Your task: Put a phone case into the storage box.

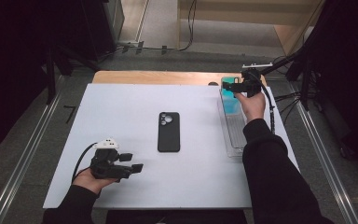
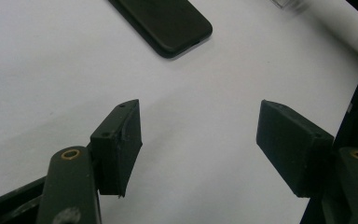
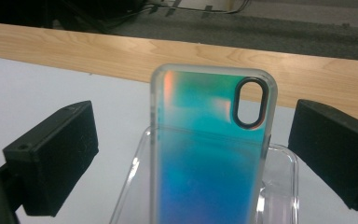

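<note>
Right gripper (image 3: 191, 154) open around the teal case (image 3: 209, 154); left gripper (image 2: 200, 149) idle and open.

We hold the right gripper at the far right of the table (image 1: 121, 116), its jaws spread wide on either side of the teal case and touching neither edge. The case leans up out of a clear tray (image 3: 279, 186). Our left gripper rests near the front left, jaws apart with nothing between them, the black case (image 1: 168, 132) lying flat mid-table, well apart from both.
</note>
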`<state>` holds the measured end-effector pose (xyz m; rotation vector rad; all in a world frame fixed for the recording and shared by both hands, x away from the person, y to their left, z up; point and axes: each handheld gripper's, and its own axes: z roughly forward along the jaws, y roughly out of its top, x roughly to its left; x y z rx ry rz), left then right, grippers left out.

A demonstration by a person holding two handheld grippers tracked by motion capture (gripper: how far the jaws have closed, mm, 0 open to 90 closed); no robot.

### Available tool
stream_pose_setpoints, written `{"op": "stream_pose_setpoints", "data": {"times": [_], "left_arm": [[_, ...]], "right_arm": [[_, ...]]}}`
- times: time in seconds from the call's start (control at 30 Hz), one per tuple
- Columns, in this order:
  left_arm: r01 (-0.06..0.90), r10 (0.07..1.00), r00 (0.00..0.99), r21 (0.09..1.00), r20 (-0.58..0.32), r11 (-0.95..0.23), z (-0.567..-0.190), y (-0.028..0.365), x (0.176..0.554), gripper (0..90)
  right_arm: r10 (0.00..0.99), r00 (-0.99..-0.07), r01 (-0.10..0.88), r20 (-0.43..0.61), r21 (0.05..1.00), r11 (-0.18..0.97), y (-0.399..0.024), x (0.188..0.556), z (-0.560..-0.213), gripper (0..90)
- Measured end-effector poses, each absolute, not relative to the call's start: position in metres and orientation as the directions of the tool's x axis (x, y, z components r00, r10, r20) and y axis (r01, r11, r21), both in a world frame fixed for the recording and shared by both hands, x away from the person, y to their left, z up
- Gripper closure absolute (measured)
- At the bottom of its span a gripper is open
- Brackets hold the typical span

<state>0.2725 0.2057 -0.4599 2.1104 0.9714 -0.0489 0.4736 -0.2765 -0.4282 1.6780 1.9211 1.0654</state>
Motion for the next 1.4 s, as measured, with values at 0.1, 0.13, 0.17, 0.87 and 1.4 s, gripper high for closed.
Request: {"op": "stream_pose_setpoints", "data": {"times": [0.1, 0.13, 0.17, 0.87, 1.4], "left_arm": [[0.666, 0.628, 0.696, 0.642, -0.349, -0.381, -0.459, 0.205, 0.275, 30.7], [0.665, 0.628, 0.696, 0.643, -0.348, -0.380, -0.459, 0.205, 0.275, 30.7], [0.664, 0.630, 0.696, 0.644, -0.345, -0.381, -0.458, 0.205, 0.276, 30.7], [0.665, 0.632, 0.691, 0.651, -0.350, -0.367, -0.451, 0.207, 0.292, 30.6], [0.655, 0.604, 0.710, 0.657, -0.363, -0.374, -0.450, 0.209, 0.297, 30.6]], "right_arm": [[0.952, -0.235, 0.681, 0.196, 0.732, 0.018, -0.276, 0.466, -0.419, 0.2], [0.951, -0.239, 0.689, 0.198, 0.724, 0.022, -0.275, 0.463, -0.416, 0.2], [0.949, -0.246, 0.690, 0.199, 0.724, 0.027, -0.274, 0.461, -0.413, 0.2], [0.848, -0.455, 0.669, 0.272, 0.732, 0.125, -0.236, 0.387, -0.390, 0.4], [0.708, -0.641, 0.620, 0.296, 0.743, 0.251, -0.212, 0.332, -0.399, 6.4]]}}
